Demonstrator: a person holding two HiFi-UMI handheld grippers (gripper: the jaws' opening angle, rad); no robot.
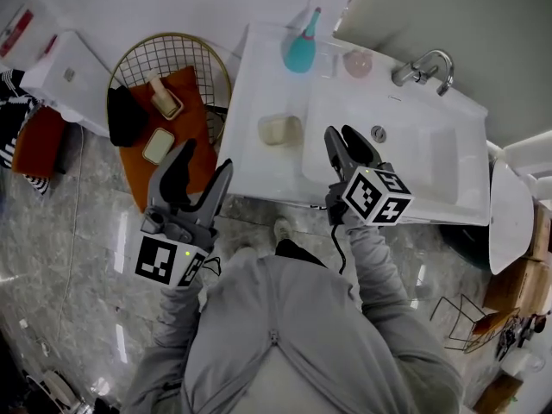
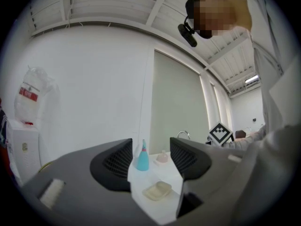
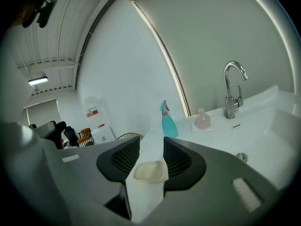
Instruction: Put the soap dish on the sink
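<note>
Resting flat on the white sink (image 1: 259,76), hollow side up, the cream soap dish (image 1: 280,129) lies on the ledge left of the basin (image 1: 431,166), its long axis running along the sink's front edge. Only the head view settles the gaps: the right gripper (image 1: 341,136) hovers over the basin's left rim, its tips pointing toward the wall and just beside the dish without touching it, while the left gripper (image 1: 205,160) hangs off the sink's front left corner, over the floor. Each gripper's own view shows its jaws spread and grasping nothing; the dish appears in the gap between both pairs, close in the right gripper view and farther off in the left. The right gripper view alone shows the curved faucet (image 3: 233,91) side-on, with a teal spray bottle (image 3: 168,123) and a small pink bottle (image 3: 202,119) along the back ledge. The head view alone shows a wire basket (image 1: 216,63) left of the sink, lined with an orange cloth (image 1: 185,84).
</note>
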